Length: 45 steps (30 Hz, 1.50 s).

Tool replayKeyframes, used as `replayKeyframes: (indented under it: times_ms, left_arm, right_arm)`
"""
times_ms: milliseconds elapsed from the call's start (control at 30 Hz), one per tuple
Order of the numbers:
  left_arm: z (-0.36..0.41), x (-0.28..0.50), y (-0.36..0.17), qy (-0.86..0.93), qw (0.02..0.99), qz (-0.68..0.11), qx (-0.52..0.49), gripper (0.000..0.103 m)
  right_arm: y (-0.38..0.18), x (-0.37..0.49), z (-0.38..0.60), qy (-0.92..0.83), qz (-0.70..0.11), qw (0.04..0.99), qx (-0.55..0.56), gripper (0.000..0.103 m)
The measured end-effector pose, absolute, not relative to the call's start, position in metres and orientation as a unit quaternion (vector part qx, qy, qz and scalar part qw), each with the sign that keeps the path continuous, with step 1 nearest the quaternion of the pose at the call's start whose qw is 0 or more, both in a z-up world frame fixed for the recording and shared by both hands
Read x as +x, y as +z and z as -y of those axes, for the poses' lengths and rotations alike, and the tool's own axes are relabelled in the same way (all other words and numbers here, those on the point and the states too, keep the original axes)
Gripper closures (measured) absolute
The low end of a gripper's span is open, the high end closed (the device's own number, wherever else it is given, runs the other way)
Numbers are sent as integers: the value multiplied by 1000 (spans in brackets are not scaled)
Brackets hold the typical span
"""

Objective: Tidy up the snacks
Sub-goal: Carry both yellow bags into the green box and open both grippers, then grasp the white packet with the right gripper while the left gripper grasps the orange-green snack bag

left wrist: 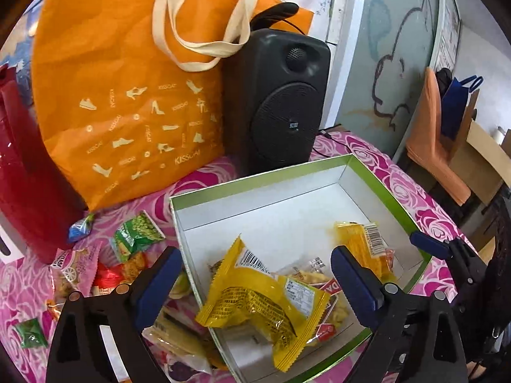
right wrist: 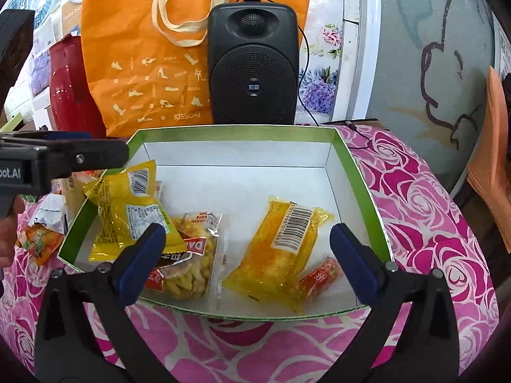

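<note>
Our left gripper (left wrist: 255,282) hangs with its jaws spread wide and nothing between them. Our right gripper (right wrist: 247,247) is likewise agape (its blue pads (right wrist: 346,245) well apart), and from it the left one shows at nine o'clock, level, beside a hand (right wrist: 8,223).

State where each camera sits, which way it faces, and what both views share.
Left wrist: on the left gripper, at the box's left side, looking across its yellow packet; its own open fingers show.
Right wrist: on the right gripper, at the box's near edge, facing the speaker; its own open fingers show.
Shared: box, speaker, orange bag.
</note>
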State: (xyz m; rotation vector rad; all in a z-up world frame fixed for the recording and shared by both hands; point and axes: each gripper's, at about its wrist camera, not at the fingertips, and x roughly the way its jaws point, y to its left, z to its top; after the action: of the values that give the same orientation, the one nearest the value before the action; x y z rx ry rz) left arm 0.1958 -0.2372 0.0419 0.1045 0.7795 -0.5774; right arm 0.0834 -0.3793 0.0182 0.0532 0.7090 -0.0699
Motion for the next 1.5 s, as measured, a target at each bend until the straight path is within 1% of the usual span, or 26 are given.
replayKeyframes:
  times_ms: [300,433,667,767,1000,1200,1233,1300,1333,1500]
  left_arm:
    - [221,176,59,-260,899,-348,63,7]
    - [207,164,71,-260,904,-335,52,7]
    - [165,139,83,-240,918,-314,37,7]
    - [129,131,85,-231,921,-313,10,7]
    - [34,129,65,-136,930,-340,-28,7]
    - [-26,120,36,-90,925,-365,-59,7]
    - [-33,118,32,-88,923,-369,-65,7]
    - [-46,112,23,-91,920,-375,-73,7]
    - [-50,109,19,-93,919,-377,-72,7]
    - [-57,93,5,-113,914,-385,-58,7]
  right_arm:
    - [42,70,360,-17,-338,941,24,1]
    - [57,62,343,-1,-327,945,16,1]
    - [72,51,304,37,-326,945,-3,1]
    - [72,47,282,68,-333,941,-4,1]
    - [58,52,226,154,-360,920,-1,1]
    - [36,66,172,214,-393,894,-5,1]
    - [33,69,166,218,-398,891,-8,1]
    - [26,79,153,224,-409,885,-14,7]
    - [23,85,147,227,-413,882,-18,8]
    - [5,117,128,228,-435,870,-45,9]
